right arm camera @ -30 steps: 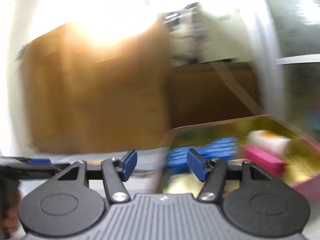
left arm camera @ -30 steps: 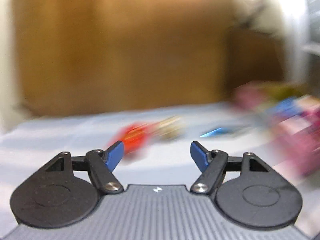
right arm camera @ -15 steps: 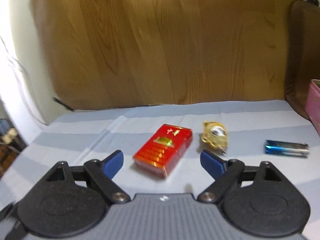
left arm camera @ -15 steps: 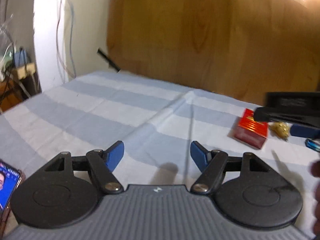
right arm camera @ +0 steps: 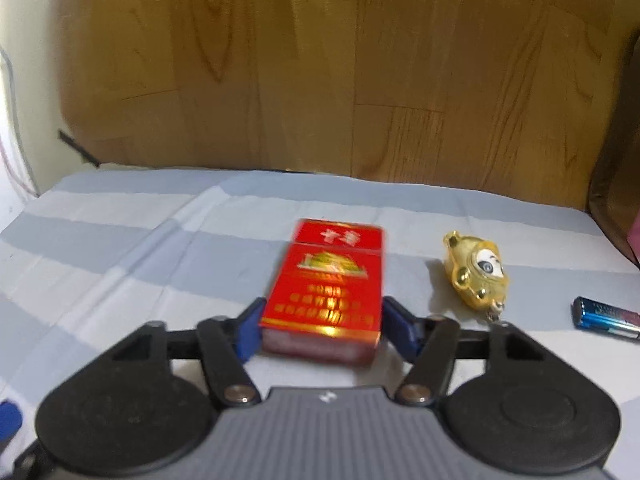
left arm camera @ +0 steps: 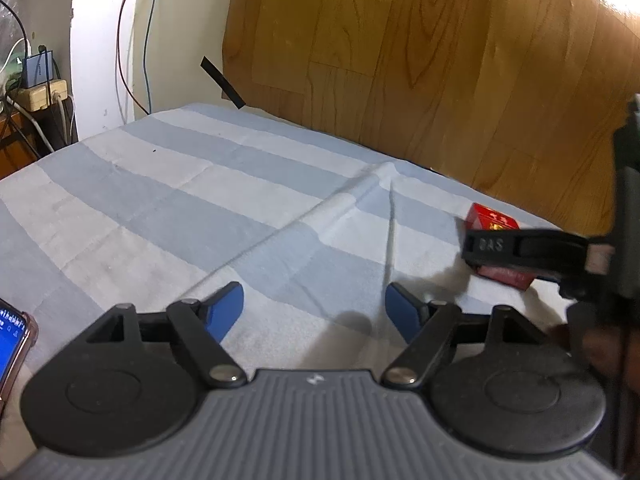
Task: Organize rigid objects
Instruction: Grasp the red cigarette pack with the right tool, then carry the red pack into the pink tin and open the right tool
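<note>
A bench covered with a blue-and-white striped cloth point(left arm camera: 208, 200) is set against a wood-grain panel point(right arm camera: 320, 72), with cables and a power strip point(left arm camera: 42, 90) seen off in the left wrist view's far-left corner. In the right wrist view, the flat red cardboard pack with gold print point(right arm camera: 326, 288) is lying on the cloth, its near end sitting right between the blue pads of the right tongs point(right arm camera: 324, 326), which are spread apart on either side of it; whether the pads actually touch the pack can't be told, the shot's a bit blurry. Just to the right of the pack a small shiny gold figurine with a cartoon eye point(right arm camera: 478, 272) is found, and further right a blue cylindrical battery point(right arm camera: 608, 318) is laid on its side. The left tongs point(left arm camera: 316, 312) are held wide apart over bare cloth, nothing gripped. A phone with a lit screen point(left arm camera: 12, 340) is poking in at that view's left edge.
</note>
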### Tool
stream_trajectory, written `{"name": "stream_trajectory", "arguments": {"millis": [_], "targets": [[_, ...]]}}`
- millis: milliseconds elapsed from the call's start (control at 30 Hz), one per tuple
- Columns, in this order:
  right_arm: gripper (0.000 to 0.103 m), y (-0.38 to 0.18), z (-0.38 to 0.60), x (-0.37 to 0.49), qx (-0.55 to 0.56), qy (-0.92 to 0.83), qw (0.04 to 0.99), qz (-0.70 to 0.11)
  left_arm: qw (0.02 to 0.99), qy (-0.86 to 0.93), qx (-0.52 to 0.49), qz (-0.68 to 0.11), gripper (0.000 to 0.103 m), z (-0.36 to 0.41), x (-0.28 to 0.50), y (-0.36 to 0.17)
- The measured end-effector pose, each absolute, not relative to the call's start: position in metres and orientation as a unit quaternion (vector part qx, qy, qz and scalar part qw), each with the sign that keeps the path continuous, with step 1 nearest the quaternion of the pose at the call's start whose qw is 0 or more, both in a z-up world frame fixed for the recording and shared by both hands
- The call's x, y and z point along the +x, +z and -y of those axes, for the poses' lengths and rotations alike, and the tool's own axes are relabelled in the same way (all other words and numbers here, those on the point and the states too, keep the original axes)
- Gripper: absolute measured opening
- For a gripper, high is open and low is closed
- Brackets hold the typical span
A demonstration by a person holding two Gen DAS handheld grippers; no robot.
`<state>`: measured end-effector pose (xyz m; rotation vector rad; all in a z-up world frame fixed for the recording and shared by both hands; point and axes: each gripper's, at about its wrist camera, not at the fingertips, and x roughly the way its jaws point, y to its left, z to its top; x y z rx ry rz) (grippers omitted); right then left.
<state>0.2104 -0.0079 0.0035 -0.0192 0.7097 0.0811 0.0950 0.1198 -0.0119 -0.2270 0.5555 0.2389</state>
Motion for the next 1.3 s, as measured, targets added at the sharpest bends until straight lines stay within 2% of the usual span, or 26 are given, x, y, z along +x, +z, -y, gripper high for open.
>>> {"name": "stream_trajectory", "arguments": {"millis": [600,767,833,967,1167,1233,1300], "targets": [[0.058,0.015,0.105,0.058,-0.110,0.267,0.897,-0.335,0.956,0.083,-0.077,-0.271,0.082,-0.107,0.097,-0.014],[0.057,0.016,0.152,0.012,-0.138,0.295,0.886,-0.331,0.968,-0.035,-0.068,-0.237,0.082,-0.095,0.083,-0.009],[0.068,0.016,0.171,0.001,-0.131,0.269,0.898,-0.324,0.968,-0.093,-0.058,-0.227,0.082,-0.085,0.077,-0.007],[0.069,0.015,0.199,-0.017,-0.109,0.200,0.923,-0.311,0.944,-0.210,-0.066,-0.246,0.081,-0.060,0.065,-0.004],[0.068,0.019,0.204,-0.033,-0.074,0.210,0.932,-0.285,0.912,-0.291,-0.078,-0.279,0.080,-0.027,0.041,0.004],[0.068,0.021,0.203,-0.032,-0.072,0.219,0.931,-0.284,0.910,-0.289,-0.060,-0.293,0.074,-0.017,0.037,0.004],[0.066,0.021,0.203,-0.028,-0.065,0.223,0.929,-0.288,0.904,-0.285,-0.047,-0.315,0.057,-0.008,0.038,0.001]]}}
